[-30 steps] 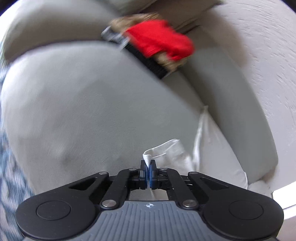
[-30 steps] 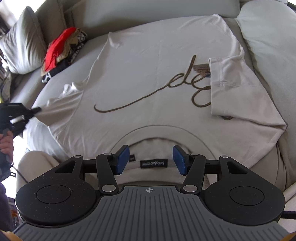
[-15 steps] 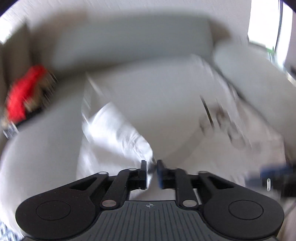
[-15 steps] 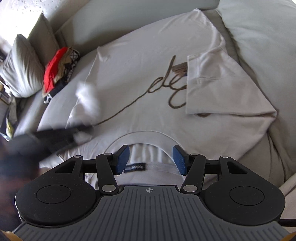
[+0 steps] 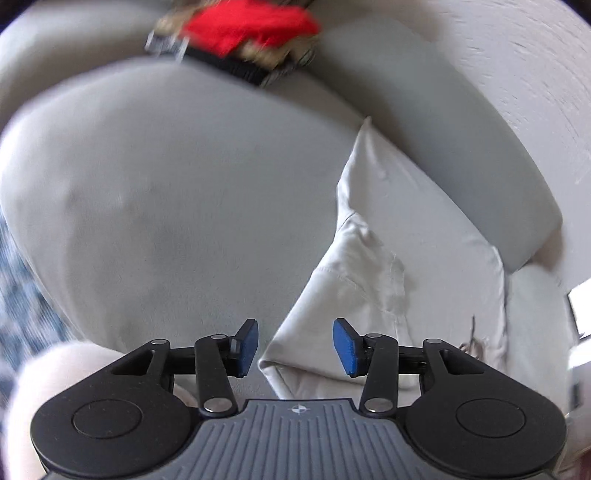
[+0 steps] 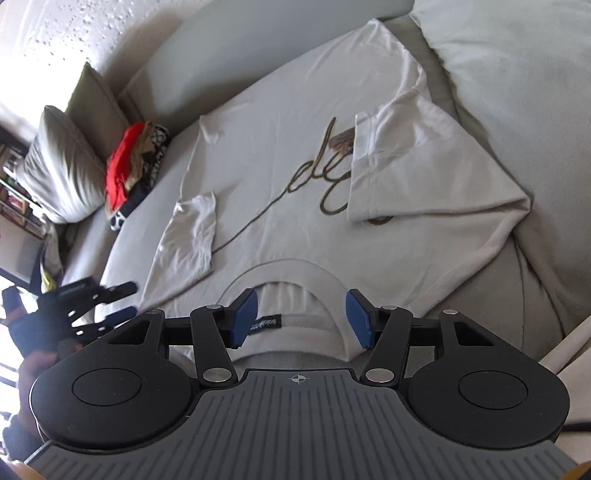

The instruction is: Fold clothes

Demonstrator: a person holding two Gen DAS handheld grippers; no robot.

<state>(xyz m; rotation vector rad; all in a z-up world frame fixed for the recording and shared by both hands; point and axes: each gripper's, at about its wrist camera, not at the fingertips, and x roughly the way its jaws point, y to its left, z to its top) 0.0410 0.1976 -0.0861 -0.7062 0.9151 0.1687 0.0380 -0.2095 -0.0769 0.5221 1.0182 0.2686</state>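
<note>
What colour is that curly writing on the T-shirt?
Olive-brown writing on the off-white T-shirt, clearest in the right wrist view.

Soft daylight, left wrist view motion-blurred, fisheye-bent edges, window glare

The left tool [image 5: 295, 345] points down at a grey sofa cushion [image 5: 166, 206], its blue pads [image 5: 246, 347] apart and opening, with nothing pressed between them. Just past the pads lies the folded-in sleeve [image 5: 354, 273] of a pale T-shirt [image 5: 443, 295], its edge running up and away to a point, with a trace of dark print near the right side. At the top, blurred, a red garment [image 5: 251, 26] sits on a small pile of clothes, and a blue patterned rug [image 5: 22, 314] shows at the lower left.
</note>
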